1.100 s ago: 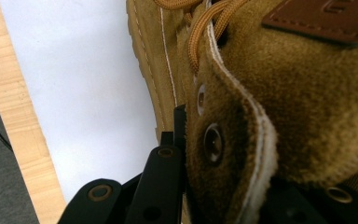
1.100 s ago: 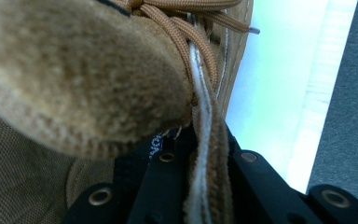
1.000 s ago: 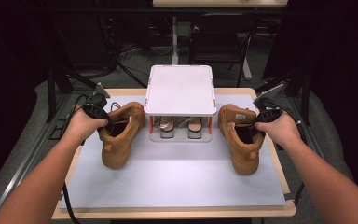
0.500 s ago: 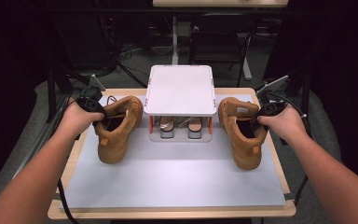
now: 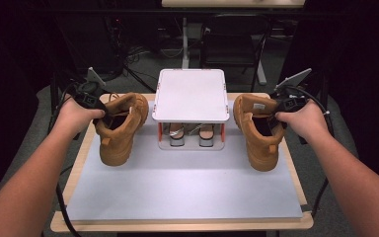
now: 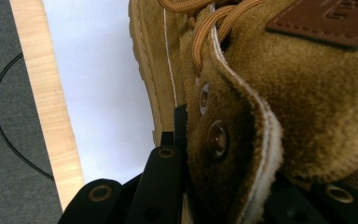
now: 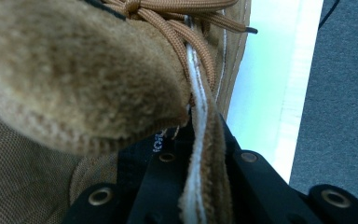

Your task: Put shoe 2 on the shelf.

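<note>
High view: a person's two forearms come in from six o'clock, each hand carrying a gripper, each gripper clamped on a tan boot
Left gripper (image 5: 97, 104): at about nine o'clock of the table, jaws pinched tight on the collar of the left boot
Left gripper view: the black jaws close on the suede eyelet flap (image 6: 223, 140), one jaw outside it, the other hidden behind the flap
Left boot (image 5: 118, 128): toe points toward seven o'clock, heel end raised in the grip; whether the toe touches the mat I cannot tell
Mat (image 5: 187, 187): pale grey sheet covering most of the wooden table (image 5: 177, 226)
Rack (image 5: 190, 95): white, flat-topped, at twelve o'clock of the mat between the two boots, a pair of shoes (image 5: 191, 136) tucked on its lower level
Right boot (image 5: 259, 133): just at three o'clock of the rack, toe toward six o'clock, collar end up in the grip
Right gripper (image 5: 280, 109): at three o'clock of the table, jaws squeezed shut on the right boot's collar edge
Right gripper view: a thin white-stitched suede edge (image 7: 200, 154) stands nipped between the two jaws, padded tongue (image 7: 74, 74) at ten o'clock, laces (image 7: 186, 28) at twelve
</note>
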